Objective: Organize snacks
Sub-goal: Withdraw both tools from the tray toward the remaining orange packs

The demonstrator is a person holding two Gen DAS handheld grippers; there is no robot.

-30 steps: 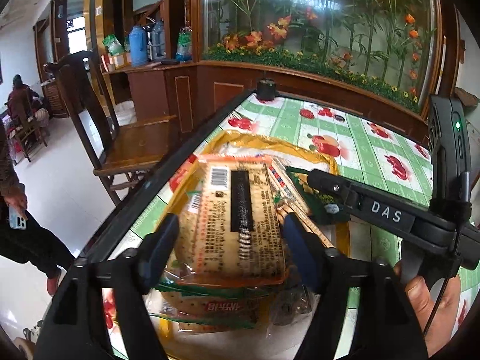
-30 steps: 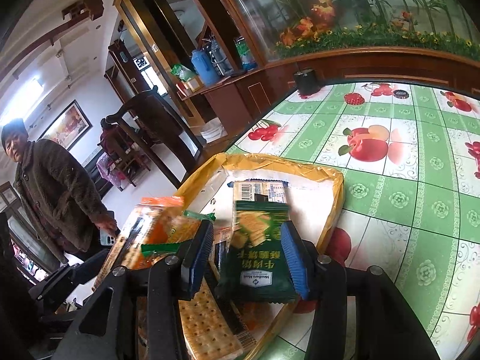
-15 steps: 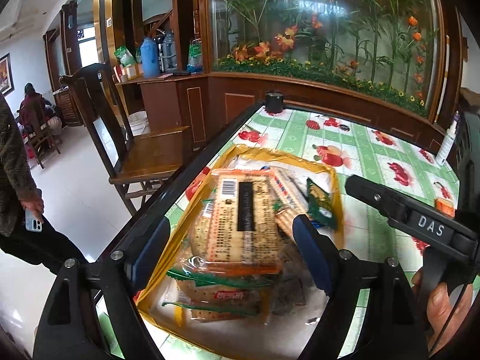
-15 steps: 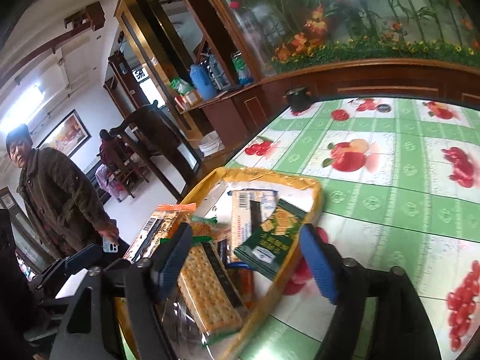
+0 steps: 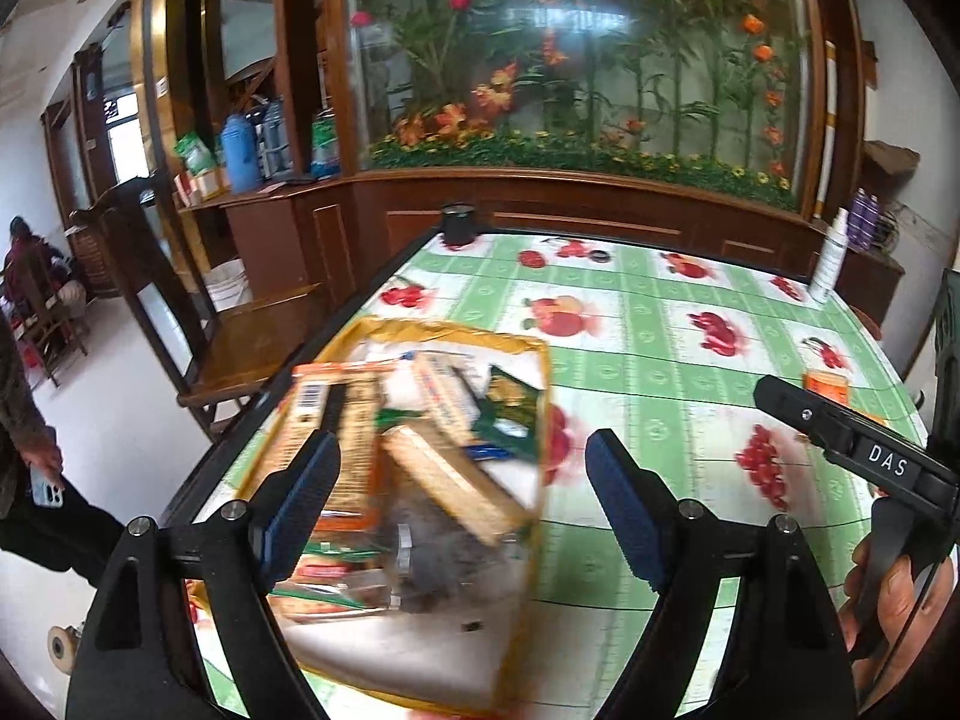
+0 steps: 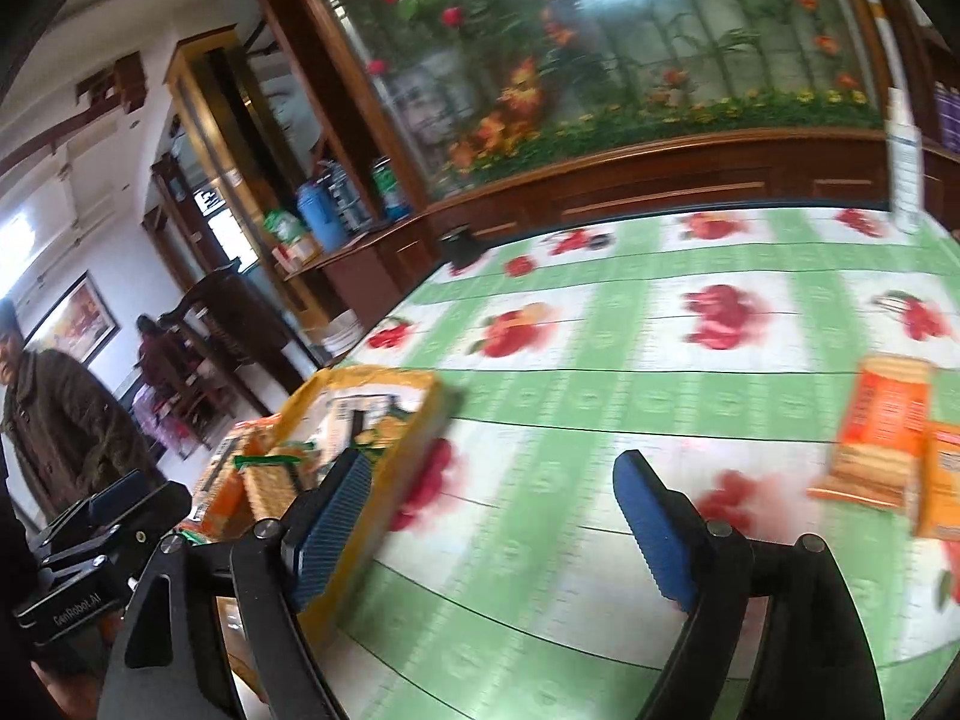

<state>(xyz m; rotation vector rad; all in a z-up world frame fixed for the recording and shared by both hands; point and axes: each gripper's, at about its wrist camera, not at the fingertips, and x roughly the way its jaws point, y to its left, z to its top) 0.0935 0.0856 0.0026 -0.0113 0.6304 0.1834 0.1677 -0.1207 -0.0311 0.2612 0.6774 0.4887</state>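
Note:
A yellow-rimmed tray [image 5: 543,372] lies at the table's left edge with several snack packs in it: an orange cracker pack [image 5: 336,420], a clear cracker sleeve [image 5: 444,474] and a green pack [image 5: 510,402]. My left gripper [image 5: 462,441] hovers open above and short of the tray, nothing between its fingers. My right gripper [image 6: 493,461] is over bare tablecloth just right of the tray [image 6: 420,414]; its jaws are opening and nothing is between them. Two orange packs [image 6: 882,438] lie on the cloth to the right, blurred.
A green fruit-print tablecloth [image 6: 600,396] covers the table. A black cup [image 5: 459,225] stands at the far left corner and a white spray bottle [image 5: 831,264] at the far right. A wooden chair [image 5: 240,330] and a standing person [image 6: 66,420] are left of the table.
Both grippers opened and drew back. The left let go of the orange cracker pack and the right let go of the green pack, both into the tray. The right swung rightward.

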